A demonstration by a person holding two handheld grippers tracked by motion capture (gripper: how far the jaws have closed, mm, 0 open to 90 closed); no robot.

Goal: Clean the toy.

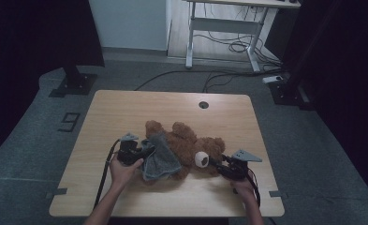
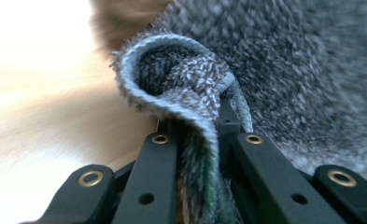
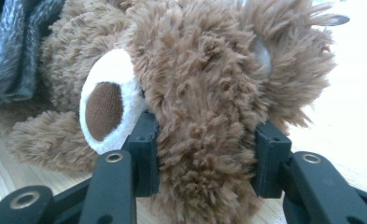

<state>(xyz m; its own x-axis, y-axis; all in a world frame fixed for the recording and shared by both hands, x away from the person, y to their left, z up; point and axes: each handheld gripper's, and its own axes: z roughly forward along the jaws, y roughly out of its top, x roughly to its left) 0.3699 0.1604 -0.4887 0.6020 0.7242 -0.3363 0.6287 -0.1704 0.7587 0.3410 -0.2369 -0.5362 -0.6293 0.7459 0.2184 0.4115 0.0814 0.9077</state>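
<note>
A brown teddy bear point(image 1: 188, 145) lies on its back in the middle of the wooden table point(image 1: 125, 108), head toward the right. A grey fuzzy cloth point(image 1: 160, 157) is draped over its body. My left gripper point(image 1: 144, 152) is shut on a folded edge of the grey cloth point(image 2: 190, 107), which bunches up between the jaws. My right gripper point(image 1: 219, 165) is shut on the bear's head point(image 3: 204, 140), its fingers point(image 3: 146, 140) pressing into the fur beside the white muzzle point(image 3: 106, 102).
A round cable hole point(image 1: 203, 104) sits near the table's far edge. Beyond the table a white desk frame point(image 1: 228, 28) stands with cables on the floor, and black stand bases point(image 1: 74, 84) sit at the left and right.
</note>
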